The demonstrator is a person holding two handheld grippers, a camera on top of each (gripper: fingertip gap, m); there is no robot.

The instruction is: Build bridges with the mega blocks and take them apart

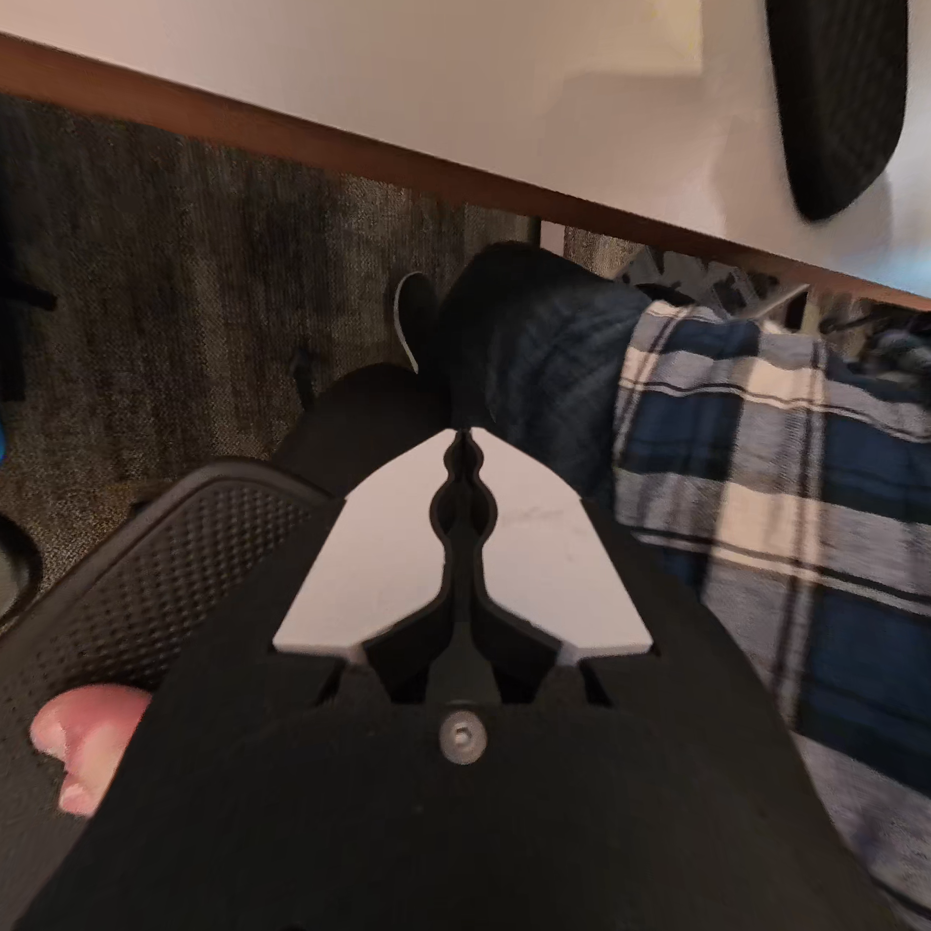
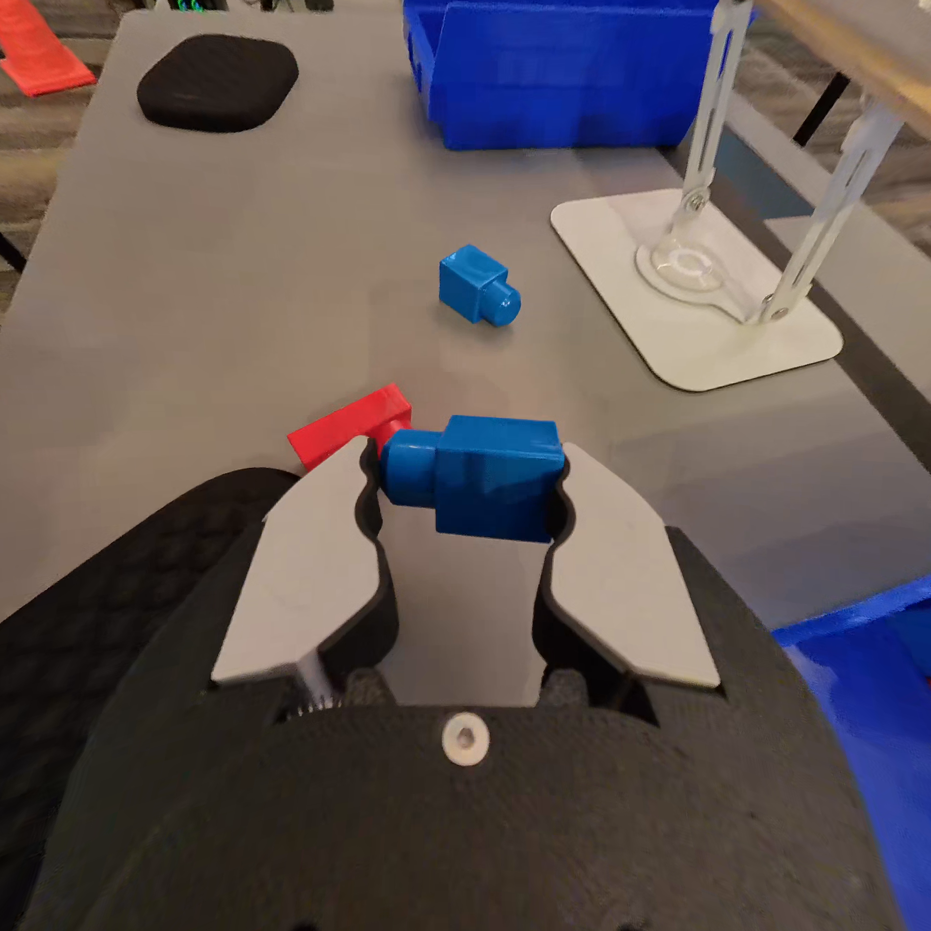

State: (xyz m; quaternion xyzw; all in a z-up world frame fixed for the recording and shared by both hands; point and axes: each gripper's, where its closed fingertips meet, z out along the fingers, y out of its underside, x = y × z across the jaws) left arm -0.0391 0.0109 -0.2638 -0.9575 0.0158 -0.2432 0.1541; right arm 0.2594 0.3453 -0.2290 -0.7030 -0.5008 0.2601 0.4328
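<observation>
Two tongs differ: the left tongs (image 1: 462, 433) are closed on nothing, off the desk (image 2: 252, 302); the right tongs (image 2: 466, 483) clamp a blue block (image 2: 496, 478) end to end, stud pointing left toward the red block (image 2: 347, 425) just beside it

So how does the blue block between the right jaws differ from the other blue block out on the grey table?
The blue single-stud plastic block between the right gripper jaws points its stud left, against a red block. The loose blue single-stud block lies free farther off, apart from everything, stud pointing right. The near one looks darker. Both lie on their sides and have the same shape.
</observation>
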